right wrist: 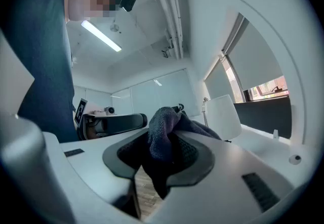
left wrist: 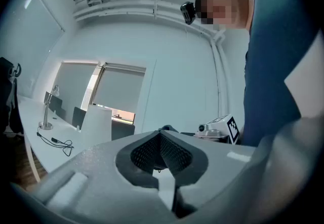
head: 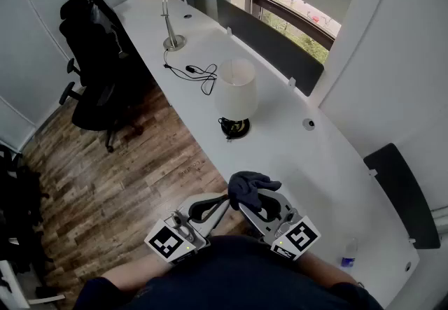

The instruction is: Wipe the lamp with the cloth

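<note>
The lamp (head: 236, 94) has a white drum shade and a black base, and stands mid-desk on the long white desk (head: 315, 168). A dark blue-grey cloth (head: 250, 186) is bunched up in my right gripper (head: 246, 198), which is shut on it just over the desk's near edge. In the right gripper view the cloth (right wrist: 163, 129) spills out of my right gripper (right wrist: 169, 134), with the lamp's shade (right wrist: 223, 117) beyond it. My left gripper (head: 222, 200) hangs beside it, shut with nothing between its jaws. The left gripper view shows my left gripper (left wrist: 161, 136) and the lamp's shade (left wrist: 96, 124) far off.
A silver desk lamp (head: 170, 18) and a loose black cable (head: 198, 73) lie further along the desk. A dark divider panel (head: 269, 46) runs along the window side. A black office chair (head: 94, 57) stands on the wood floor at left. A small bottle (head: 348, 254) sits near right.
</note>
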A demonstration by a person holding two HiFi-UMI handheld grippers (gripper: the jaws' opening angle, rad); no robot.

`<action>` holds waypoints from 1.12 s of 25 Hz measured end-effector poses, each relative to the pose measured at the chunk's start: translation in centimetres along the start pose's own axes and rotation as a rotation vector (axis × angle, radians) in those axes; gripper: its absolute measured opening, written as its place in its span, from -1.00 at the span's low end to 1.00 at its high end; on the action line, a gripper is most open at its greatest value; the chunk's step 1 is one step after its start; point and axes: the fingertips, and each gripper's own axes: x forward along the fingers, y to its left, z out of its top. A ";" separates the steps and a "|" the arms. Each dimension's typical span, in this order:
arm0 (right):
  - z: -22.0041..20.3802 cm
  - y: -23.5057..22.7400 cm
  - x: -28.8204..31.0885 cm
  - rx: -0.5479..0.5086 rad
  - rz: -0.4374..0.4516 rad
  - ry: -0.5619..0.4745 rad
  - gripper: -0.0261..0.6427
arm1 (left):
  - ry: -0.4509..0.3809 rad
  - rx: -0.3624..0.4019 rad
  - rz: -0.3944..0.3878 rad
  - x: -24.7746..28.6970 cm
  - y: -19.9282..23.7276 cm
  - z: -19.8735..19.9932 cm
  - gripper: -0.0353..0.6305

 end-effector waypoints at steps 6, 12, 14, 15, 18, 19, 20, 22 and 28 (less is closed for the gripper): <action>-0.1 -0.1 0.0 -0.001 0.013 0.005 -0.53 | 0.002 -0.002 0.011 0.3 0.0 0.1 -0.88; 0.0 -0.6 -0.3 0.020 0.026 -0.001 -0.53 | 0.000 -0.001 0.039 0.9 -0.1 0.3 -0.88; 0.3 -0.9 -0.7 0.030 0.028 -0.014 -0.52 | -0.022 0.013 0.049 1.2 -0.3 1.0 -0.88; 0.3 -1.2 -1.0 0.026 0.031 -0.018 -0.52 | -0.030 0.020 0.056 1.5 -0.5 1.4 -0.88; 0.0 -2.1 -1.7 0.012 0.039 -0.021 -0.52 | 0.018 0.015 0.077 1.9 -1.0 0.0 -0.88; -0.4 -2.5 -1.8 0.015 0.040 -0.020 -0.52 | 0.026 0.012 0.084 2.0 -1.1 -0.5 -0.88; -0.8 -2.9 -1.9 0.021 0.041 -0.015 -0.52 | 0.028 0.007 0.093 2.2 -1.0 -0.8 -0.88; -1.4 -3.6 -1.9 0.037 0.038 -0.003 -0.52 | 0.027 -0.001 0.108 2.5 -0.6 -0.9 -0.88; -1.4 -5.5 0.3 0.010 -0.006 0.013 -0.52 | 0.026 0.001 0.078 3.0 2.4 -0.9 -0.88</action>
